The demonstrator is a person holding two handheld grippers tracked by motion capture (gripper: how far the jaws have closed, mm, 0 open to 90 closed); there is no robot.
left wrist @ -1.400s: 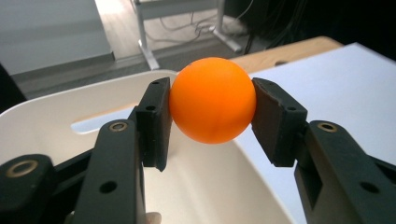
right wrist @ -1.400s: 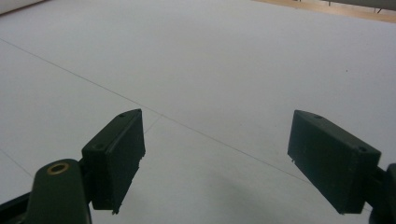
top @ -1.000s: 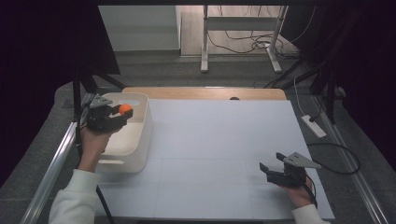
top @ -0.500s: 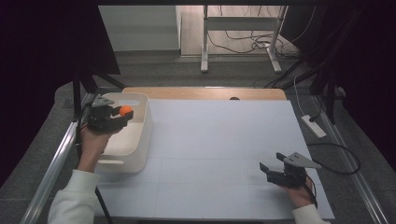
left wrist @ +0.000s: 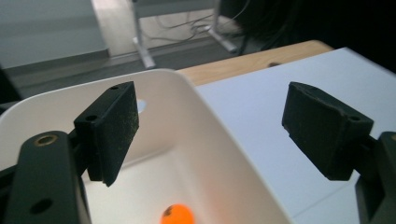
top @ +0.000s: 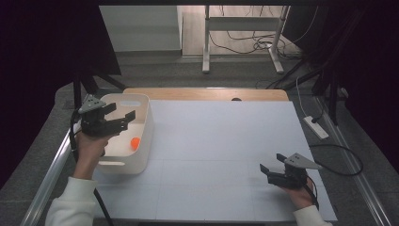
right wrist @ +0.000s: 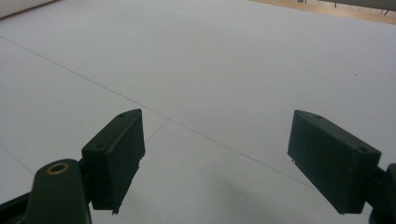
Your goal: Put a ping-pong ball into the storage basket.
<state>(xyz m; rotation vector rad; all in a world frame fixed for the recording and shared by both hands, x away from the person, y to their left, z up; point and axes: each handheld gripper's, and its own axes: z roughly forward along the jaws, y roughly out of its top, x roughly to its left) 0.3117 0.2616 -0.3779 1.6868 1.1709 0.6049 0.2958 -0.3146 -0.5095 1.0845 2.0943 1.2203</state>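
A small orange ball (top: 135, 142) lies on the floor of the white bin (top: 143, 123) at the table's left; it also shows low in the left gripper view as an orange ball (left wrist: 177, 215) inside the bin (left wrist: 219, 140). My left gripper (top: 120, 114) hovers over the bin, its jaws having just been opening, with nothing between them (left wrist: 210, 126). My right gripper (top: 271, 163) rests low over the white table sheet at the front right, open and empty (right wrist: 215, 154).
The white sheet (top: 221, 141) covers most of the table, with a wooden strip (top: 207, 93) along its far edge. A power strip (top: 316, 127) and cables lie off the right side. A desk frame (top: 242, 33) stands beyond.
The left gripper let go of the orange ball, which now lies in the bin. Its jaws have spread and the hand has shifted slightly. The right gripper has stayed put.
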